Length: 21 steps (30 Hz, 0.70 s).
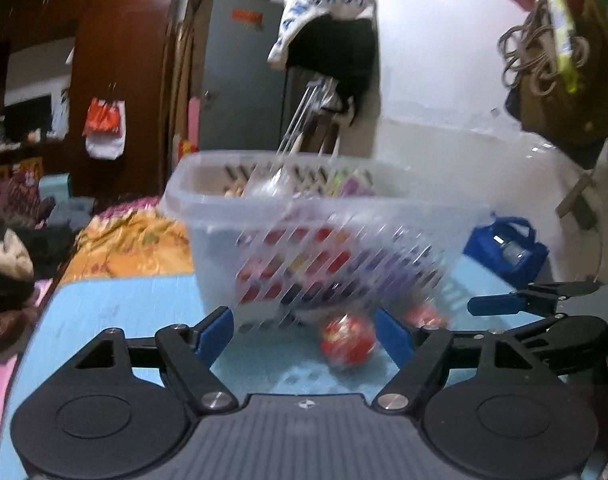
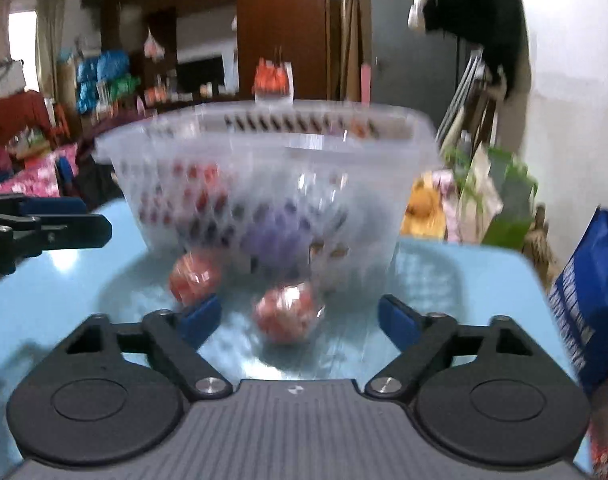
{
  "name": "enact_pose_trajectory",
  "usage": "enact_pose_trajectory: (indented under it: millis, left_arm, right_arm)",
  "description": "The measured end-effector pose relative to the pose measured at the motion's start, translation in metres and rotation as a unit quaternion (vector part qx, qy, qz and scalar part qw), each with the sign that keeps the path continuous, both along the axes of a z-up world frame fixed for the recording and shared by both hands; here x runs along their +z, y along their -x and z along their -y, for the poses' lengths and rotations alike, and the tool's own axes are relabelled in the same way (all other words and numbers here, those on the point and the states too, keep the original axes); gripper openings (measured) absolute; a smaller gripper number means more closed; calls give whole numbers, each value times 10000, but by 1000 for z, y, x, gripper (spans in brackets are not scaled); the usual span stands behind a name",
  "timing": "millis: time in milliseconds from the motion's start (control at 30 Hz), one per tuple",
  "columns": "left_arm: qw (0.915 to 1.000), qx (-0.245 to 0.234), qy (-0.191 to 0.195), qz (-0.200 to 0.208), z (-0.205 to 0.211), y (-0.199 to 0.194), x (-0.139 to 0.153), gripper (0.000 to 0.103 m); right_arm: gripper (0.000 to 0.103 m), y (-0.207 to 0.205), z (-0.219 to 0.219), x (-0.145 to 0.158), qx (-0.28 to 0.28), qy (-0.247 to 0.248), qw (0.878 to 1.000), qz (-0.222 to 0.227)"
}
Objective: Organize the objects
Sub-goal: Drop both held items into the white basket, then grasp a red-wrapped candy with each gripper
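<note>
Both the left claw (image 1: 304, 330) and right claw (image 2: 299, 318) gape empty before a blurred, seemingly tilted basket (image 1: 304, 216).

A light blue desk (image 1: 115, 304) fills the near ground. Far left stands a dark wooden wardrobe (image 1: 119, 60), beside a grey door (image 1: 239, 80). A white wall (image 1: 444, 60) rises right; a curtained window (image 2: 21, 32) glows far left.

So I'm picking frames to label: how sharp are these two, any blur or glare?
Left wrist view: basket and red ball smeared by motion, gripper body crisp. Right wrist view: similar smear on basket, glare on the blue table, fisheye bending at edges.
</note>
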State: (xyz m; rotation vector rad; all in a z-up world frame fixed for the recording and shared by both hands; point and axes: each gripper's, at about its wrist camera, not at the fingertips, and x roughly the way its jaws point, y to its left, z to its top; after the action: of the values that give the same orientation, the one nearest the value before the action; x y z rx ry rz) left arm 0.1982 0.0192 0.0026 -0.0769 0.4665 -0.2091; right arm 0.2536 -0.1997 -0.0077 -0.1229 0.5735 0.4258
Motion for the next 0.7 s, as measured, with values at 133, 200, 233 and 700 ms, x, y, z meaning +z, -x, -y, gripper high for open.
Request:
enact_pose_trajectory:
  millis: [133, 200, 233, 700]
  left_arm:
    - [9997, -44, 36, -238, 3, -11, -11, 81]
    - [9994, -49, 5, -352, 12, -14, -16, 81]
    - [9992, -56, -21, -406, 17, -18, -17, 81]
    - [9954, 116, -632, -705, 79, -36, -25, 45]
  right_arm:
    - [54, -5, -7, -13, 5, 197, 9996, -188]
    - [44, 2, -1, -16, -3, 159, 9997, -181]
    - [44, 5, 0, -16, -51, 178, 9997, -133]
    - [45, 22, 21, -3, -305, -268, 9985, 358]
